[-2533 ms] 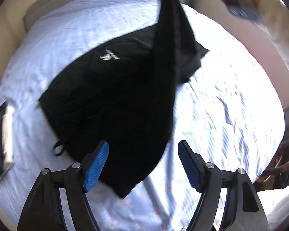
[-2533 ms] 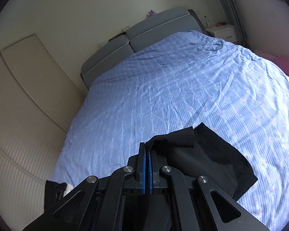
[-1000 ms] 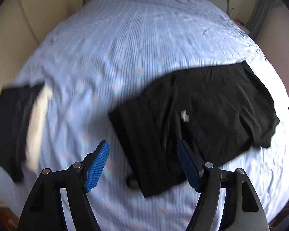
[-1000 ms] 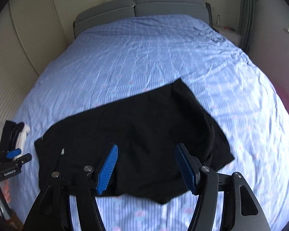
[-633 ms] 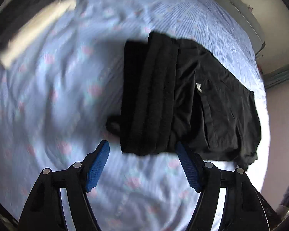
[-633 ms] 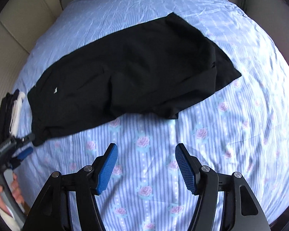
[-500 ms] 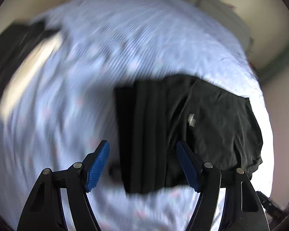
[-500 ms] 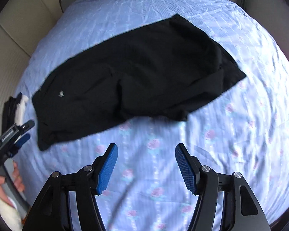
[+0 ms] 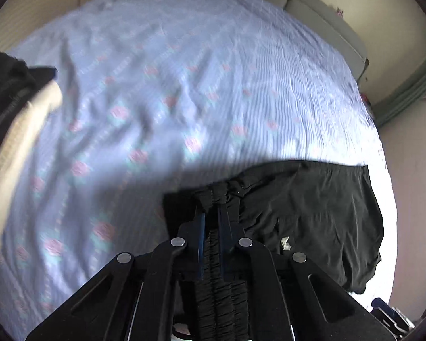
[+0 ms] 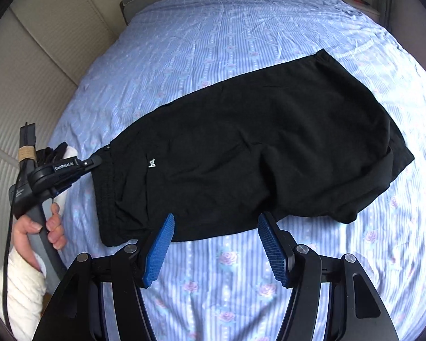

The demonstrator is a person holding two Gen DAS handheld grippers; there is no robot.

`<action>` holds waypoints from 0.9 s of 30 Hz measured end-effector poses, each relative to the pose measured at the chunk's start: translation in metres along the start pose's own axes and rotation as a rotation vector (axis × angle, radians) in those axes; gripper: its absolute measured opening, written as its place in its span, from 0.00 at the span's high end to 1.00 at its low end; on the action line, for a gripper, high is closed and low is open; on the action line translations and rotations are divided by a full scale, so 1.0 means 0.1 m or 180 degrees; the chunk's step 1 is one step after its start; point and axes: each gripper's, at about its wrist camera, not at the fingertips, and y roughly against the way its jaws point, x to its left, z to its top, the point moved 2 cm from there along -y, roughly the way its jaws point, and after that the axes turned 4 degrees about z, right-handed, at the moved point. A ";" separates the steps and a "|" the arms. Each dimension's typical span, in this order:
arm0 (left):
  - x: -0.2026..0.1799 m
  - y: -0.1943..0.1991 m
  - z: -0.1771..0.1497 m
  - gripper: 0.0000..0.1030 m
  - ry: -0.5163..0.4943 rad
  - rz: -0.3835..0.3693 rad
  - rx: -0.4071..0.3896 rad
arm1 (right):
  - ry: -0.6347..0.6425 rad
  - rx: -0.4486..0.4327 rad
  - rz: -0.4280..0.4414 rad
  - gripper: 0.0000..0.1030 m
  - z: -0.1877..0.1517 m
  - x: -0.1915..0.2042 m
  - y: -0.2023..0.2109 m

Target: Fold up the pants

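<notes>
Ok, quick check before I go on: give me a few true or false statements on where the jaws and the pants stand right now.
1. The left gripper is shut on the gathered waistband of the black pants. True.
2. The right gripper is clamped on the pants. False: its jaws stand open above the bedsheet, near the pants' front edge, holding nothing.
3. The pants lie spread on the bedsheet. True.
4. The bedsheet is plain white. False: it is blue, striped, with pink roses.
5. A small white logo shows on the pants near the waistband. True.
6. The pants hang in the air off the bed. False: they rest on the bedsheet, with only the waistband end pinched by the left gripper.
</notes>
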 end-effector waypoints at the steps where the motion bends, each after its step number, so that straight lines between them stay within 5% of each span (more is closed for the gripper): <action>1: 0.00 -0.01 0.03 0.91 -0.0046 0.0036 -0.0013 | -0.0012 0.0002 0.0026 0.39 0.00 0.02 -0.01; 5: 0.01 -0.30 0.02 0.85 -0.0277 0.0361 0.0181 | 0.0074 0.0007 0.0030 0.39 0.04 0.10 -0.07; 7: 0.01 -0.34 -0.01 0.67 -0.0330 0.0508 0.0234 | 0.0028 0.0035 0.0012 0.39 0.05 0.08 -0.09; 8: 0.01 -0.27 -0.02 0.62 -0.0332 0.0566 0.0184 | 0.0013 0.0044 0.0006 0.39 0.06 0.05 -0.10; 10: 0.01 0.02 -0.06 0.37 -0.0271 0.0705 0.0008 | -0.0014 0.0013 0.0009 0.39 0.06 -0.01 -0.06; 11: 0.03 0.17 -0.12 0.34 -0.0216 0.0660 -0.0079 | -0.0037 -0.0014 0.0011 0.39 0.05 -0.07 -0.02; 16: 0.08 0.67 -0.79 0.26 0.0090 0.0192 0.0104 | -0.0120 -0.0117 -0.0099 0.39 -0.08 -0.47 0.23; 21: 0.01 0.35 -1.43 0.27 0.0516 -0.0130 0.0595 | -0.0216 -0.0065 -0.0390 0.39 -0.28 -0.94 0.36; 27: -0.11 -0.01 -1.40 0.30 0.0961 -0.0223 0.0441 | -0.0210 0.0104 -0.0643 0.39 -0.44 -1.16 0.25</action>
